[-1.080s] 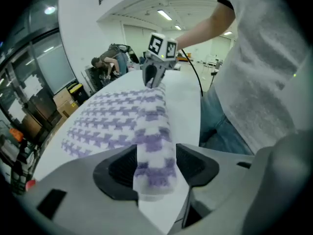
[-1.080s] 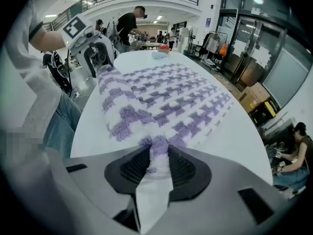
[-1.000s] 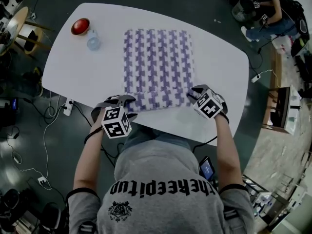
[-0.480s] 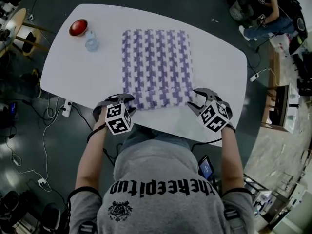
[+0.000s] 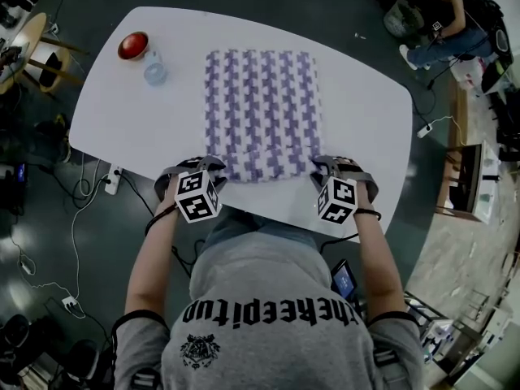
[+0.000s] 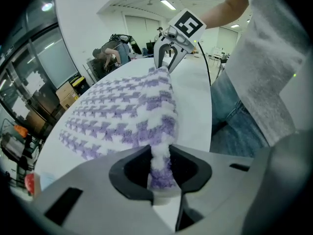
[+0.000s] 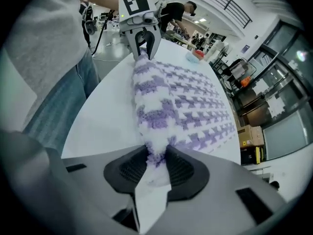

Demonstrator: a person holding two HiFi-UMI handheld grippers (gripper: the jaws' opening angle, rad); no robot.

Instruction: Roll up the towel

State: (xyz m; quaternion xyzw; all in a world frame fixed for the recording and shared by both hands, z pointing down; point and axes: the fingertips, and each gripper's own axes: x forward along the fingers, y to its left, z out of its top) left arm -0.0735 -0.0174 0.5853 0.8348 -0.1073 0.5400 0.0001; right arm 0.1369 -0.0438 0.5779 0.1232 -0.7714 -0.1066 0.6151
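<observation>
The towel (image 5: 262, 108) lies flat in the middle of the white table (image 5: 370, 108), its near edge thick, as if already turned over once.

At its 7 o'clock corner sits the left gripper (image 5: 210, 167). Its jaws have just been closing, and in the left gripper view they now pinch a purple-and-white wad of that edge between the pads.

At the 5 o'clock corner, the right gripper (image 5: 322, 167) stood spread just outside the cloth half a second ago. Since then it has slid inward and rolled its marker cube round; its jaws have just been closing too, and the right gripper view shows them clamped on the same thick edge.

So both tongs now bite the near roll, one at each end; the long stretch toward 12 o'clock is still unrolled. We judge that the regrip is done and the next turn of the roll away from us can begin, with both ends moved evenly so the roll stays straight.
</observation>
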